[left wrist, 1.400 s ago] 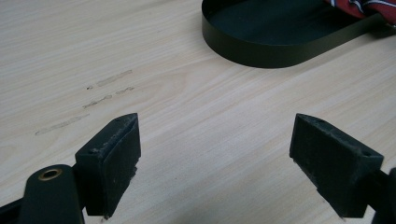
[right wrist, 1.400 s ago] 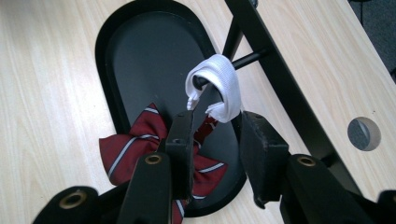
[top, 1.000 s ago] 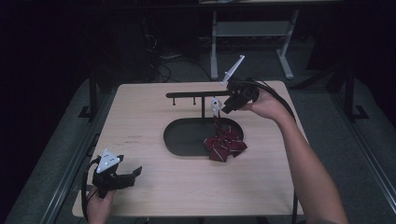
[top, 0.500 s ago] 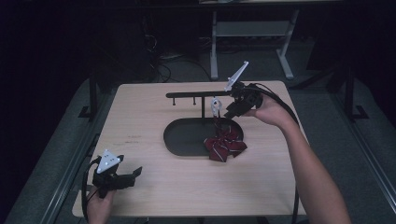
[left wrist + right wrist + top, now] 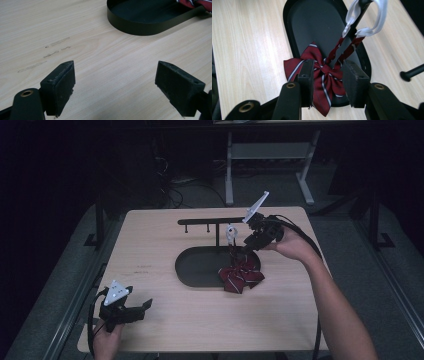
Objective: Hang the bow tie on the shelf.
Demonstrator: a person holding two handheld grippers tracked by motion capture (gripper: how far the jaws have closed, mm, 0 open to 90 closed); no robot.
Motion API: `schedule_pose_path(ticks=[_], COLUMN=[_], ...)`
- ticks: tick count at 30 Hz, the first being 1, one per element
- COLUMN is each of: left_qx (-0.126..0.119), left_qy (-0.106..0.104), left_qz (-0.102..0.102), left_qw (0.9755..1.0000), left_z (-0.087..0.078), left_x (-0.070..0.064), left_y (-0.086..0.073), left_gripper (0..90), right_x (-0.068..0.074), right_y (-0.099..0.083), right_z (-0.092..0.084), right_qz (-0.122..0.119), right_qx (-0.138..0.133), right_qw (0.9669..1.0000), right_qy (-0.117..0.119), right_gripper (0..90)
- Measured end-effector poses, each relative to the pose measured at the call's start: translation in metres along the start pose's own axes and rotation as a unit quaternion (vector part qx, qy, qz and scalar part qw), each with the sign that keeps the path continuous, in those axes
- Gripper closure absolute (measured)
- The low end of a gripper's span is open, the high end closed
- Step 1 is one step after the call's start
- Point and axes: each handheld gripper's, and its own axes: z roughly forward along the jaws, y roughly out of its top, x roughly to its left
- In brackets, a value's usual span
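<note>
My right gripper (image 5: 328,82) hangs part-open, empty, above the bow tie (image 5: 322,77); its white loop (image 5: 372,21) already hangs on the stand (image 5: 216,222), bow resting on the tray's (image 5: 192,270) rim. Left gripper (image 5: 122,87) waits wide open, so little seems left

Both grippers' jaws apart, empty.

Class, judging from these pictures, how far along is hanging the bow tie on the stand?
Done: the white strap loops over the stand's bar. In hand: the right claw hovers open above the bow tie. Left: the bow lies on the tray; the left claw rests idle, open.
</note>
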Motion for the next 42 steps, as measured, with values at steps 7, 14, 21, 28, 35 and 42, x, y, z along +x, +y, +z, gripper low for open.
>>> schedule_pose_path(ticks=[7,14,21,28,35,42], left_qx=[0.001,0.001,0.0,0.0,0.004,0.004], left_qy=[0.0,0.0,0.0,0.0,0.0,0.001], left_qz=[0.0,0.001,0.0,0.0,0.005,0.003], left_qw=[1.0,1.0,1.0,1.0,1.0,1.0], left_z=[0.0,0.0,0.0,0.0,-0.001,-0.001], left_x=[0.0,0.0,0.0,0.0,0.0,0.0], left_y=[0.0,0.0,0.0,0.0,-0.001,-0.001], left_gripper=[16.1,16.1,16.1,16.1,16.1,16.1], right_x=[0.001,0.001,0.003,0.003,0.003,0.005], right_y=[-0.009,-0.017,-0.027,-0.039,-0.047,-0.057], right_z=[0.007,0.01,0.014,0.017,0.019,0.022], right_qz=[0.007,0.012,0.018,0.027,0.036,0.04], right_qx=[0.001,-0.002,-0.005,-0.007,-0.005,-0.01], right_qw=[0.9999,0.9998,0.9996,0.9993,0.9991,0.9989], right_qy=[0.011,0.014,0.02,0.023,0.022,0.023], right_gripper=[59.0,58.2,57.6,56.9,54.7,53.3])
